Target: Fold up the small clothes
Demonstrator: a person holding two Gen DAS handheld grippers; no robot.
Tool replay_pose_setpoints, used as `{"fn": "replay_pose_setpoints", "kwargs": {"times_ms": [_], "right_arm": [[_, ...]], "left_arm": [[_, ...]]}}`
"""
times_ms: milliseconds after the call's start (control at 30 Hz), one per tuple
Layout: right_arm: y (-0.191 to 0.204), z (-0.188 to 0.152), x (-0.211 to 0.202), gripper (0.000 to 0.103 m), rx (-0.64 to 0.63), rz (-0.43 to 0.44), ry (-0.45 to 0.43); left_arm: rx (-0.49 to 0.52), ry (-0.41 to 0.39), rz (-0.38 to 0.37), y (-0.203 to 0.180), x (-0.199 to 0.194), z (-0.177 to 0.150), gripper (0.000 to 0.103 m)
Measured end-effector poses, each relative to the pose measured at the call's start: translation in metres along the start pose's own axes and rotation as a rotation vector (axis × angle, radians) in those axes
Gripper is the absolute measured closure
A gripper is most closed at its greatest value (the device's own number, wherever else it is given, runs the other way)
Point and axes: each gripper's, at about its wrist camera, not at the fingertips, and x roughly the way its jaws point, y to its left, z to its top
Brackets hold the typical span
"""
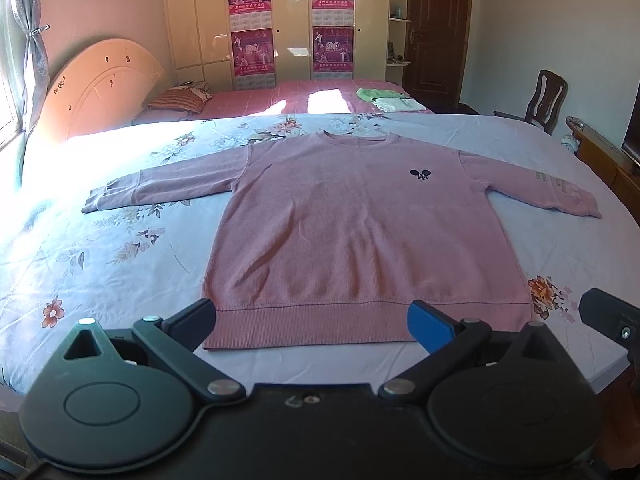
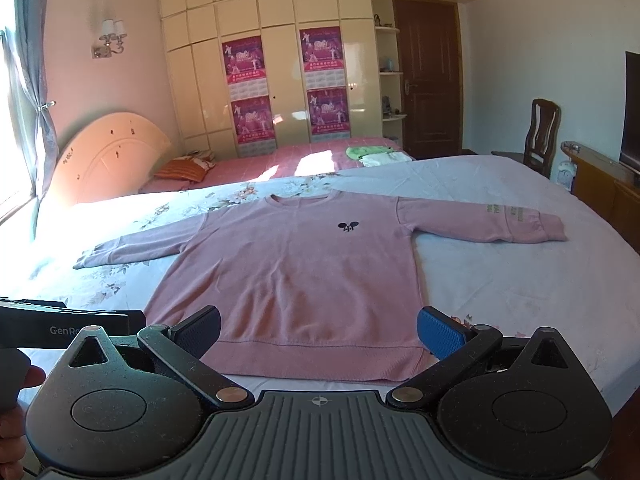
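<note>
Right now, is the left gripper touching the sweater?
Cannot tell. In the left wrist view the open left gripper overlaps the sweater hem, but no contact or gap shows.

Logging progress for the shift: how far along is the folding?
Done: the pink long-sleeved sweatshirt lies flat on the floral bedsheet, sleeves spread. In hand: nothing; the left gripper and right gripper are open at its hem. Left: every fold.

I see sweater (image 1: 352, 236) flat on near bed (image 1: 100, 264); folded clothes (image 1: 390, 100) on far bed (image 1: 280, 98); chair (image 1: 546, 98) far right.
</note>
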Motion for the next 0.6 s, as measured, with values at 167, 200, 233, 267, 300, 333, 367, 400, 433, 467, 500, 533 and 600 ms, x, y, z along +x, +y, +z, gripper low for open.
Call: {"fn": "replay_pose_setpoints", "kwargs": {"times_ms": [167,200,233,267,300,333,367,400,433,467,500,533,600], "right_arm": [[0.0019,0.0003,0.0019,0.0,-0.002,0.003,0.0],[0.0019,0.0004,0.0027,0.0,-0.002,0.004,0.002],[0.0019,0.0002,0.0034,0.0,-0.002,0.004,0.003],[0.0022,0.0,0.0041,0.0,-0.003,0.004,0.004],[0.0024,0.0002,0.0047,0.0,-0.003,0.004,0.004],[0.0024,0.0003,0.005,0.0,-0.003,0.004,0.004],[0.0024,0.0004,0.0052,0.0,-0.003,0.004,0.003],[0.0026,0.0002,0.0049,0.0,-0.004,0.004,0.003],[0.0026,0.0003,0.0052,0.0,-0.005,0.003,0.004],[0.0023,0.0002,0.0053,0.0,-0.007,0.003,0.006],[0.0025,0.0008,0.0058,0.0,-0.009,0.003,0.007],[0.0025,0.0014,0.0067,0.0,-0.009,0.004,0.008],[0.0033,0.0031,0.0084,0.0,-0.011,0.007,0.01]], "left_arm": [[-0.002,0.002,0.003,0.0002,0.0003,0.0007,0.001],[-0.002,0.001,0.003,0.0,0.0,0.0007,0.001],[-0.001,0.001,0.003,-0.0002,0.0001,0.0007,0.001],[-0.001,0.002,0.005,0.0002,0.0001,0.0008,0.001],[-0.001,0.004,0.006,0.0005,0.0006,0.0009,0.001],[-0.001,0.003,0.005,0.0005,0.0006,0.0008,0.001],[-0.003,0.003,0.007,0.0005,0.0007,0.0007,0.001],[-0.005,0.003,0.009,0.001,0.001,0.0011,0.001],[-0.006,0.004,0.008,0.0011,0.0012,0.0012,0.001],[-0.008,0.005,0.008,0.0019,0.0016,0.0017,0.001],[-0.008,0.004,0.009,0.0018,0.0015,0.0018,0.001],[-0.007,0.002,0.011,0.0017,0.0011,0.002,0.001],[-0.004,0.001,0.011,0.0016,0.0013,0.0031,0.001]]}}
